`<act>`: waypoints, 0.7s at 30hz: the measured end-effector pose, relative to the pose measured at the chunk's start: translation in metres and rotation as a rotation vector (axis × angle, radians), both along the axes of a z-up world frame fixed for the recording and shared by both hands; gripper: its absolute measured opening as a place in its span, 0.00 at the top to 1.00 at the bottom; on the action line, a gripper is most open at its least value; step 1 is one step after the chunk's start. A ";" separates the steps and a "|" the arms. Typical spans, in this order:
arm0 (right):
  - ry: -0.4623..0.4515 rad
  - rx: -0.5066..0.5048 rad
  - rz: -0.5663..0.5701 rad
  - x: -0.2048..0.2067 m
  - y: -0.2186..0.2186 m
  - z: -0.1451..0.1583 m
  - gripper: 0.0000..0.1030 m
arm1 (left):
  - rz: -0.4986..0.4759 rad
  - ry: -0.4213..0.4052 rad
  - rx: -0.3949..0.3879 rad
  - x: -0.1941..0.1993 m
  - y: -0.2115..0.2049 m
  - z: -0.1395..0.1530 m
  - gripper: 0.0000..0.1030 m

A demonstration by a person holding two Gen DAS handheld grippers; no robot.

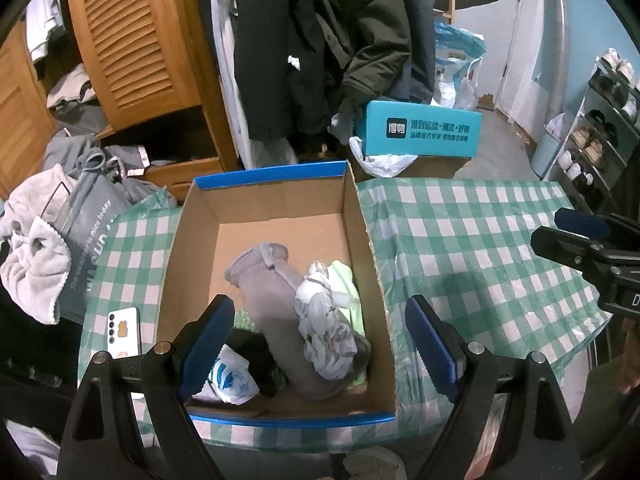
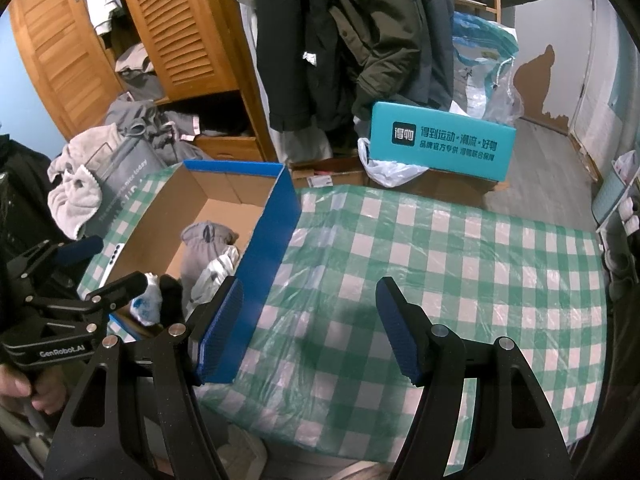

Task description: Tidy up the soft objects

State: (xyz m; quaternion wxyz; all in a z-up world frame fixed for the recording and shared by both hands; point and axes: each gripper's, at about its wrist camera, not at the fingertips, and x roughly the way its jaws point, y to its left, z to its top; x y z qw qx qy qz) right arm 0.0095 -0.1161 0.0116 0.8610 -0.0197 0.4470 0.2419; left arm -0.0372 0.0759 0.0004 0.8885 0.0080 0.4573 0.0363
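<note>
Both grippers, left gripper (image 1: pixel 320 344) and right gripper (image 2: pixel 310 328), hang empty with jaws spread. Inside the blue-rimmed cardboard box (image 1: pixel 362 216) on the checked tablecloth (image 2: pixel 440 248) lies a rolled grey garment (image 1: pixel 280 304), its long axis running from the near wall toward the far-left corner, with a crumpled white-grey cloth (image 1: pixel 324 328) on top.

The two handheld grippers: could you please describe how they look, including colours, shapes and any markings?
Both are matte black, with angular, triangular cut-out arms joined by silver pivot bolts. Each claw ends in two flat fingers faced with ribbed blue pads. The left gripper carries white "GenRobot.AI" lettering on its side, read in the right wrist view. The right gripper shows a partial white "D" in the left wrist view. No cables are visible.
</note>
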 end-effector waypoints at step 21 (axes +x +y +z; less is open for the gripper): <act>0.000 0.000 -0.001 0.000 0.000 0.000 0.34 | -0.006 0.000 0.036 0.001 -0.007 0.003 0.14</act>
